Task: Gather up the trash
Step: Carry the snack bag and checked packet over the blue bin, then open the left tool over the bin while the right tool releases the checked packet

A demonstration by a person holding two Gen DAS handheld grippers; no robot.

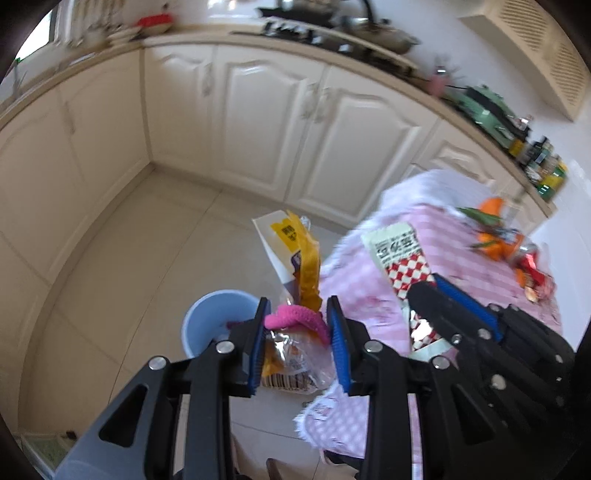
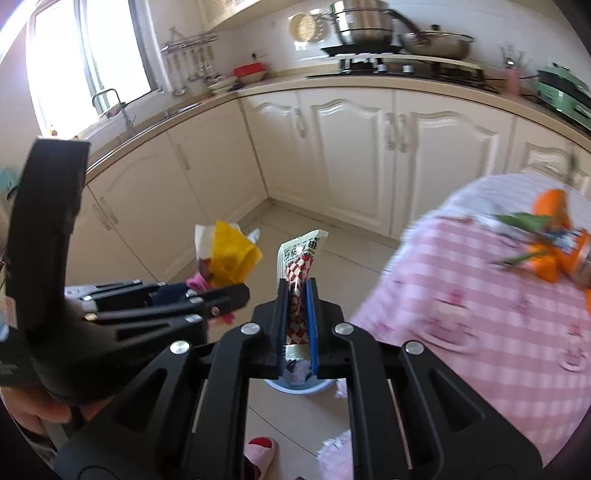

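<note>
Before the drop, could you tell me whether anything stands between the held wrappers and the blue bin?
Nothing visible does: the blue bin stands open-topped on the floor, just below the yellow wrapper bundle and checkered packet.

1. Cream cabinets (image 2: 354, 155) stand ahead of the tool.
2. Steel pots (image 2: 364, 26) sit on a stove (image 2: 399, 68) far ahead.
3. A window (image 2: 92, 59) glows upper left.
4. A slipper (image 2: 260, 450) lies on the floor below.
</note>
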